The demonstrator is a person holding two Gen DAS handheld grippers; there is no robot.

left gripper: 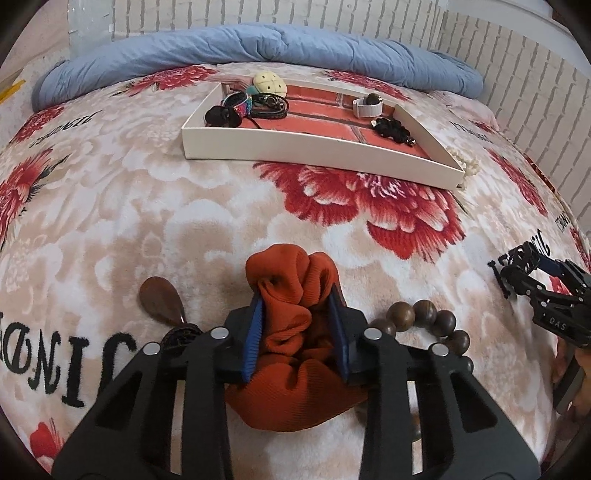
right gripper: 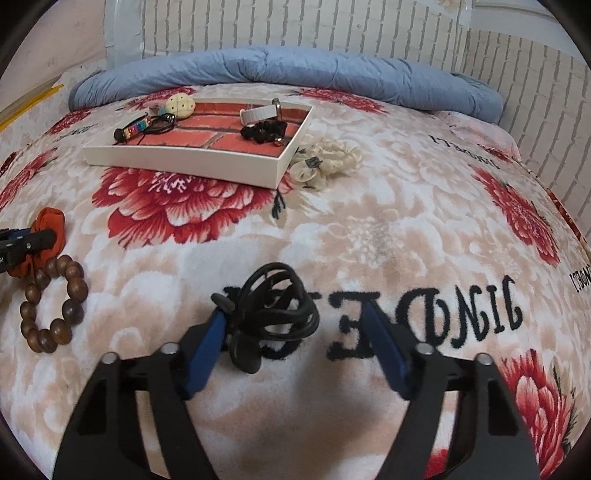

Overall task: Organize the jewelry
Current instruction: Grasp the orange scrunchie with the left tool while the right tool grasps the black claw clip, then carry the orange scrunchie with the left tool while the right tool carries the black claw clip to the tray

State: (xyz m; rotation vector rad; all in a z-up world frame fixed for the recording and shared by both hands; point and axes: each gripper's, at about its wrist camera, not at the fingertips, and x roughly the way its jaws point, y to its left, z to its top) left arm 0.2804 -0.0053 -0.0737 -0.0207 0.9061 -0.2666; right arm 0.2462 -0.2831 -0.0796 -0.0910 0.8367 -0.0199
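Note:
My left gripper (left gripper: 295,295) is shut on an orange fabric scrunchie (left gripper: 291,273) lying on the flowered blanket; both blue pads press into its folds. A wooden bead bracelet (left gripper: 424,317) lies just right of it and a brown teardrop pendant (left gripper: 162,299) just left. My right gripper (right gripper: 293,310) stands open around a black hair claw (right gripper: 273,310). Its left pad touches the claw and its right pad is well clear. The white tray (left gripper: 295,147) sits further back, holding a white watch (left gripper: 364,105), a black scrunchie (left gripper: 391,129) and several bracelets.
A cream scrunchie (right gripper: 328,155) lies on the blanket against the tray's right corner. A rolled blue quilt (right gripper: 295,70) runs along the far side of the bed below a white brick wall (right gripper: 295,26), which also bounds the right side.

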